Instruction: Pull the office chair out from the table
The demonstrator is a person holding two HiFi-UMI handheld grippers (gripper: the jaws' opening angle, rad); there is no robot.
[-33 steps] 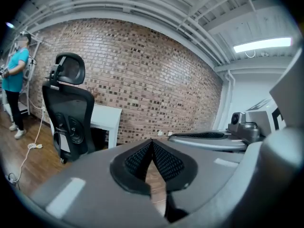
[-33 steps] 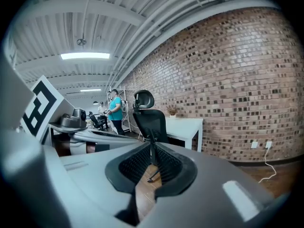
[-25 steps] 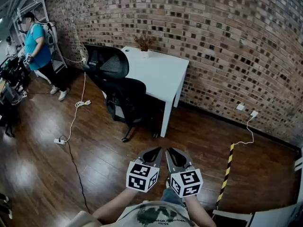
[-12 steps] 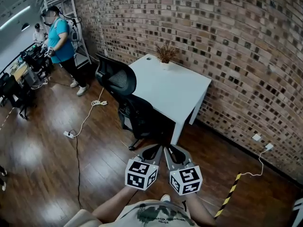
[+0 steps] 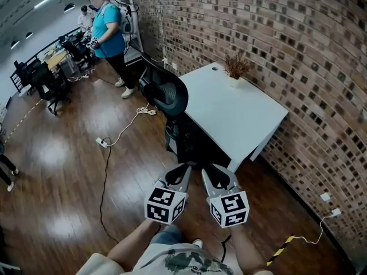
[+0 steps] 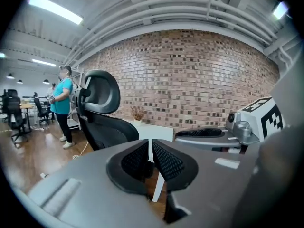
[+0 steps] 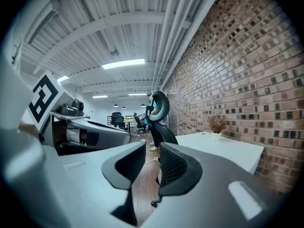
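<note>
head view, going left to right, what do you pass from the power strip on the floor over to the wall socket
power strip → office chair → white table → wall socket

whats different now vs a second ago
The view has swung and closed in: the office chair and white table now sit close ahead. The right hand-held gripper has just been opening its jaws, nothing between them. Unchanged: left hand-held gripper shut and empty, chair tucked at the table, untouched.
</note>
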